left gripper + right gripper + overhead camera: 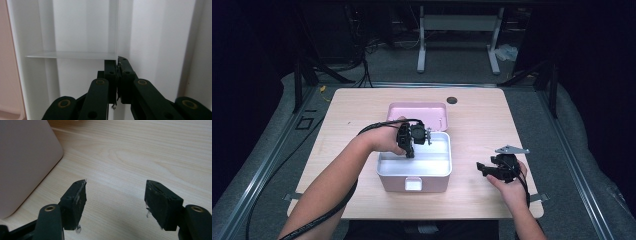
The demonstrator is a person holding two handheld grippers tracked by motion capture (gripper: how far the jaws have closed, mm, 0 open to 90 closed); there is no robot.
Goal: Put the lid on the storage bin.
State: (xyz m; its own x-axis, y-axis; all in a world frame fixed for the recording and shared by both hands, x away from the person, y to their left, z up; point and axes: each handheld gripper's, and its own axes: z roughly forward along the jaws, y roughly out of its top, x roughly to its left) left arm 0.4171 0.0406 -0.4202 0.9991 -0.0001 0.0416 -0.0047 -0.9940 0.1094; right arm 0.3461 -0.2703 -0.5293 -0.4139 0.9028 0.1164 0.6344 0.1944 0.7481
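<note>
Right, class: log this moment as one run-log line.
left gripper: shut, inside open box | right gripper: open, over table | lid: behind box

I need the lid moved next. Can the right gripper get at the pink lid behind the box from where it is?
Probably not directly. The right gripper, open, sits right of the box; the pink lid lies behind it. The left gripper inside the box crowds a straight path, though the table beside the box looks free.
</note>
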